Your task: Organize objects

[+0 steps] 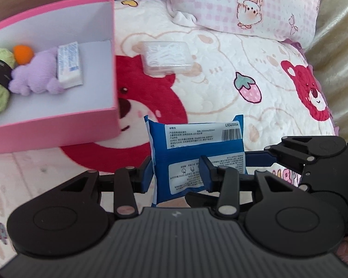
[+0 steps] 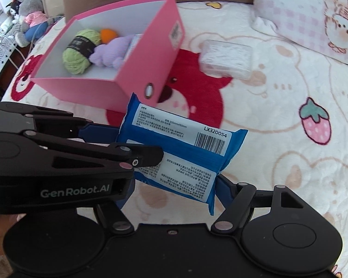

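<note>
Both grippers pinch one blue pack [image 1: 197, 155] held up above the bedspread [image 1: 255, 92]: the left gripper [image 1: 176, 173] clamps its near lower part between blue pads, and the right gripper [image 2: 169, 176] holds it across its width, jaws set wider, one finger [image 2: 222, 185] showing at the pack's right end. Just beyond and left of the pack sits a pink box [image 2: 136, 74], open, holding green yarn [image 2: 80, 52], an orange ball [image 2: 107, 34], a purple plush [image 2: 111, 53] and a small white packet [image 1: 69, 64]. A clear case [image 1: 165, 56] lies on the bedspread right of the box, a pillow [image 1: 250, 4] farther off.
</note>
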A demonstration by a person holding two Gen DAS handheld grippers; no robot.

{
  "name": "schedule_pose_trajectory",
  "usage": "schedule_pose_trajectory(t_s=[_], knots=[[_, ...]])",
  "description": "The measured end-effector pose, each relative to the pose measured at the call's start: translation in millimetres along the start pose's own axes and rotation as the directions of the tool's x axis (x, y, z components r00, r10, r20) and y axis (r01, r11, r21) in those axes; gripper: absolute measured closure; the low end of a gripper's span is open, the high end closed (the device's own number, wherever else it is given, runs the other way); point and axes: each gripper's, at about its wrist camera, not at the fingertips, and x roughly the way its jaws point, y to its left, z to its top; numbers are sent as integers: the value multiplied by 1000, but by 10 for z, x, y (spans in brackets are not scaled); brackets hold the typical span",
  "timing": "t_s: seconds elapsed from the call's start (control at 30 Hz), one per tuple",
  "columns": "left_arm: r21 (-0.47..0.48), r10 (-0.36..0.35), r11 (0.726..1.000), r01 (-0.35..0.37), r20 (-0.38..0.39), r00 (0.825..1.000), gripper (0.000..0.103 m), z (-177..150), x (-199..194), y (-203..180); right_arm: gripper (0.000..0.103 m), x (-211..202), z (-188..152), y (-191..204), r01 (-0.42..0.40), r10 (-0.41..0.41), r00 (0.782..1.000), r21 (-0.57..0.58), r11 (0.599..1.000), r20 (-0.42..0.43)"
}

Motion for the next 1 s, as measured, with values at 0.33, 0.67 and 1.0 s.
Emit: schedule_pose_trajectory(t_s=[0.33, 0.67, 1.0], knots=[[33, 36, 999, -37, 24, 999, 64, -38, -363, 155, 26, -113, 60, 332, -33, 33, 999, -47, 998, 6], [35, 54, 998, -56, 66, 996, 65, -49, -733, 291, 25, -271, 174, 627, -41, 46, 998, -98, 994, 43], [7, 74, 997, -75, 100, 992, 65, -32, -1016, 511, 25, -349, 316, 948, -34, 45, 997, -163, 986, 64]])
